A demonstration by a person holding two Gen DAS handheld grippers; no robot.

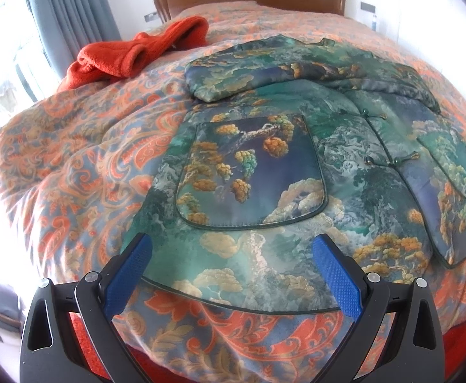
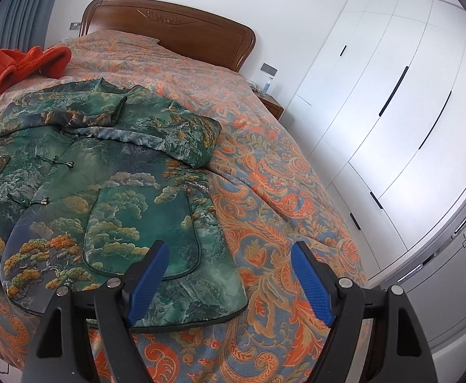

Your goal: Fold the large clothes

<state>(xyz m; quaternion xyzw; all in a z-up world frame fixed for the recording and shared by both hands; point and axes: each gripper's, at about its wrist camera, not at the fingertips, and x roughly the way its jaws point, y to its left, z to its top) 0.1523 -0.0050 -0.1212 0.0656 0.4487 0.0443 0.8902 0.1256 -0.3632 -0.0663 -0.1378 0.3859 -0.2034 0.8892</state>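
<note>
Hovering at the foot of the bed (image 1: 73, 146), we are holding both tools over the near hem of the green printed jacket (image 1: 264, 166), which is lying front-up with its sleeves already folded across the chest. Its long axis is running away from us toward the headboard (image 2: 175, 28). Our left tool (image 1: 233, 274) is standing released, jaws wide over the hem's left stretch, gripping nothing. Our right tool (image 2: 229, 284) is likewise released, straddling the jacket's right bottom corner. Each hand is nearest its own corner, so we are judging a lengthwise fold, hem carried toward collar.
</note>
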